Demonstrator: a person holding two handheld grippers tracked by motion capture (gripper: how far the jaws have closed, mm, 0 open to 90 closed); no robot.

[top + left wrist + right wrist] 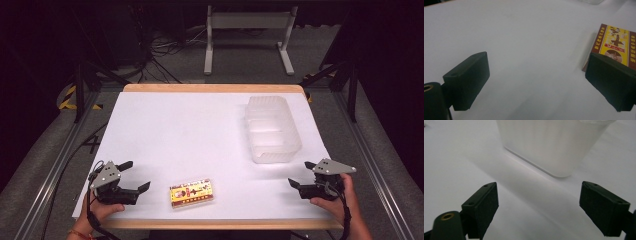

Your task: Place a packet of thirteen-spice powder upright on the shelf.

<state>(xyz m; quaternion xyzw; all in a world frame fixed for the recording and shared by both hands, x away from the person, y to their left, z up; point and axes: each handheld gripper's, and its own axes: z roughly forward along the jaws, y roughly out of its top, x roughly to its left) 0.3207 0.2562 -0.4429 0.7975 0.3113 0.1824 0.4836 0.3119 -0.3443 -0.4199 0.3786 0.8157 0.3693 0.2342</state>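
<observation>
A small yellow and dark red printed box [192,193] lies flat near the table's front edge, left of centre. My left gripper [134,176] rests at the front left, open, with nothing between its jaws. In the left gripper view the box [615,42] sits just beyond the right jaw, partly hidden by it. A translucent white plastic container [272,128] stands at the right. My right gripper [301,174] is at the front right, open and empty, a little in front of the container. The right gripper view looks at the container's near wall [551,142].
The white table top [190,135] has a wooden rim at its far and near edges. Beyond the table stand a grey metal frame [247,35] and loose cables on the dark floor. Metal rails run along both sides.
</observation>
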